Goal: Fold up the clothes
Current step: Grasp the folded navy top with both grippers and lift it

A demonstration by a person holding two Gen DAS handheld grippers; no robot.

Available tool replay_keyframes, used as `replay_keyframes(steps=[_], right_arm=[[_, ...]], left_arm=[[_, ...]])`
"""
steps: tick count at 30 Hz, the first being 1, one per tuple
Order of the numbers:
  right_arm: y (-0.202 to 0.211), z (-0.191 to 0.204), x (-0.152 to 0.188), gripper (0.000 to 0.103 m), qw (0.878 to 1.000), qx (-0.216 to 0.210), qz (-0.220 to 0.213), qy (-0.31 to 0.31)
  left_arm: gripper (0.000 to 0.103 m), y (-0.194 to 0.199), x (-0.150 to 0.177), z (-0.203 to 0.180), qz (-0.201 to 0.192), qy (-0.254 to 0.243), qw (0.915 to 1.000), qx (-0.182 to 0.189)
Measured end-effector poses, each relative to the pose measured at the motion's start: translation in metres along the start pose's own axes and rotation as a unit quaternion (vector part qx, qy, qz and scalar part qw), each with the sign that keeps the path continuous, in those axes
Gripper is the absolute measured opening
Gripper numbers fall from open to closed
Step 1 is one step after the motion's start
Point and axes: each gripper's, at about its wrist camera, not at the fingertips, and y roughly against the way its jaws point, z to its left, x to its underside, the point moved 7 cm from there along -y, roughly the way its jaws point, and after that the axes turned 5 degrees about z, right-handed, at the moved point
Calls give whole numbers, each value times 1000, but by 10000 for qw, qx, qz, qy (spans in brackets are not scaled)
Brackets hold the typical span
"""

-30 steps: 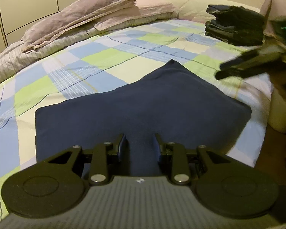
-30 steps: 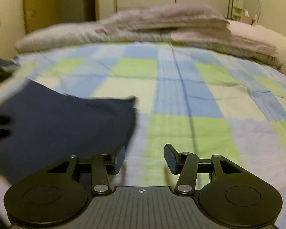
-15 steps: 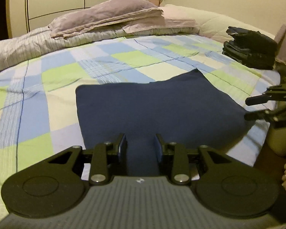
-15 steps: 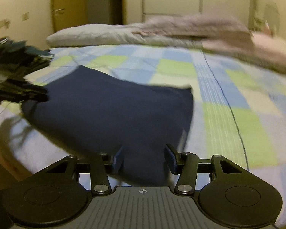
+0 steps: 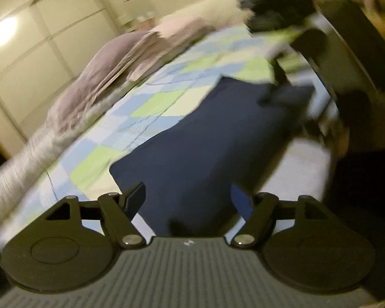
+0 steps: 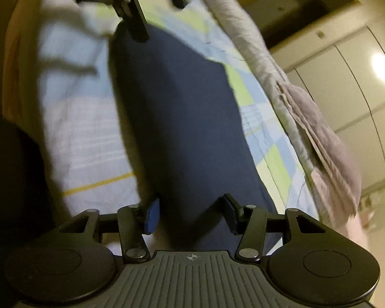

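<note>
A navy garment (image 5: 213,138) lies flat on the checked bedspread (image 5: 166,77), stretched between my two grippers. My left gripper (image 5: 187,200) stands at one end of it. Its jaws are opening, and the cloth runs between them with the pads clear of it. In the right wrist view, my right gripper (image 6: 191,213) is open at the other end of the garment (image 6: 182,107), whose edge lies between its fingers without being pinched. One of the left gripper's fingers (image 6: 136,20) shows at the garment's far end. Both views are tilted and blurred.
Pillows (image 5: 110,69) and a rolled blanket (image 6: 320,133) lie along the head of the bed. A stack of dark folded clothes (image 5: 277,7) sits at the far corner. Wardrobe doors (image 6: 346,82) stand behind. The bed's edge (image 6: 25,77) drops off beside the garment.
The left jaws have spread apart and let go of the navy cloth's edge. The right gripper swung over to the garment's other end. Both views have rolled sideways.
</note>
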Motion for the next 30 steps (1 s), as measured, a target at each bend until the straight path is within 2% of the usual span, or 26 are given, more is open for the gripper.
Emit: replay_keyframes(steps=[2,6,7,10,13,14,15,16,17,18,19,23,27,30], right_arm=[[-3,-8,-1,31,9998,-115,14,-185],[9,-28,-3,27,9986,-83,-138,-510],[11,-31,-3,27,9982,-101,-151,-574],[18,-33,-5,27,9980,-113,-171,-595],[20,-32,-5,27,9979,-115,-191,-611],[21,-29,-2,27,9978,-110,-213,-618],[22,-26,0,28,9980,-36,-220,-585],[22,-23,2,34,9983,50,-225,-544],[23,-20,4,45,9984,135,-230,-503],[21,-16,4,71,9987,188,-250,-412],[19,-12,4,78,9989,235,-273,-311],[9,-4,0,78,9984,422,-366,-111],[-16,-16,-10,77,9977,618,-229,-131],[-30,-23,-14,46,9986,530,-54,1]], left_arm=[[70,-9,1,-16,87,-687,9974,-216],[70,-32,1,-44,267,-1934,9790,-581],[70,-39,1,-47,327,-2124,9744,-657],[61,-57,1,-55,508,-2610,9602,-853],[54,-68,0,-55,659,-2671,9577,-846],[47,-69,1,-55,698,-2657,9580,-819],[43,-70,1,-54,720,-2631,9588,-799],[40,-71,2,-52,725,-2591,9599,-789],[38,-70,1,-51,724,-2549,9611,-780],[37,-70,1,-50,721,-2506,9623,-768],[36,-69,0,-48,727,-2456,9637,-753],[35,-66,-9,-38,757,-2282,9683,-683],[36,-61,-8,-40,806,-2280,9684,-603],[41,-60,-6,-40,843,-2233,9693,-592]])
